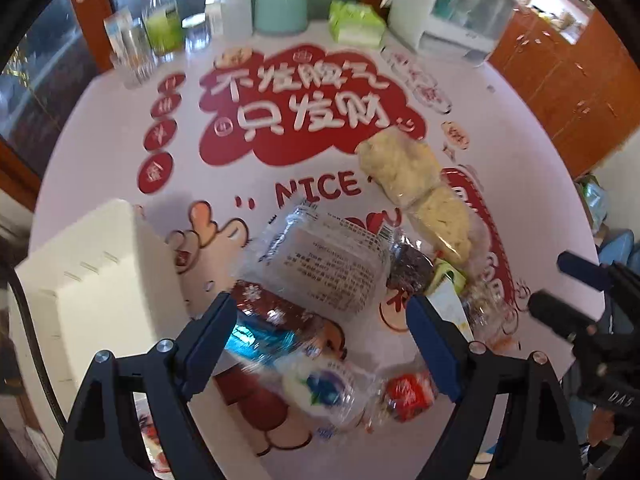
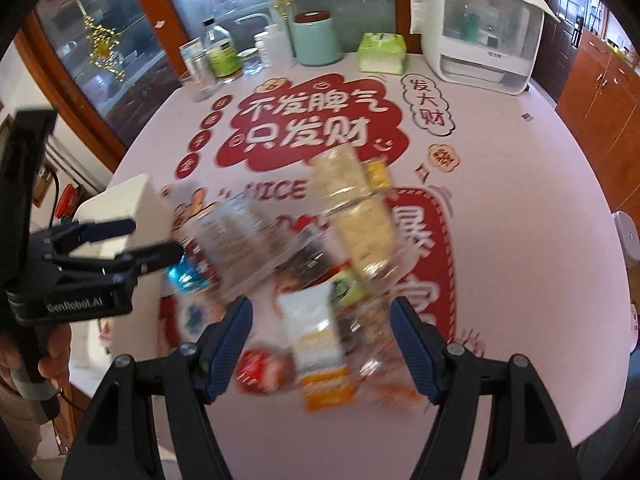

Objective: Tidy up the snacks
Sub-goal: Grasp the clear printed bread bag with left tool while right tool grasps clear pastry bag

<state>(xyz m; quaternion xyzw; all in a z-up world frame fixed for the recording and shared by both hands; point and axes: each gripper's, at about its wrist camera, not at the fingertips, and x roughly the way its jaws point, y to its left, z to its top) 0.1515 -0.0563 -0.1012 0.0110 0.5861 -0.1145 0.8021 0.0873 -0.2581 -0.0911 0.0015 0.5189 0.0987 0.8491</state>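
A heap of wrapped snacks lies on the table: a clear pack with a printed label (image 1: 320, 260), two pale yellow packs (image 1: 404, 168), a blue foil pack (image 1: 260, 338), a round blueberry snack (image 1: 324, 390), a small red pack (image 1: 408, 394) and a white-and-orange bar (image 2: 320, 344). A white storage box (image 1: 100, 272) stands at the left. My left gripper (image 1: 320, 320) is open above the heap, empty. My right gripper (image 2: 320, 320) is open and empty above the bar. The right gripper shows at the right edge of the left view (image 1: 560, 292); the left gripper shows at the left of the right view (image 2: 152, 240).
The table (image 1: 520, 152) has a white cloth with red printed characters. At its far edge stand glass jars (image 1: 160, 28), a mint canister (image 1: 280, 4), a green tissue pack (image 1: 356, 24) and a white appliance (image 1: 452, 16). Wooden cabinets are to the right.
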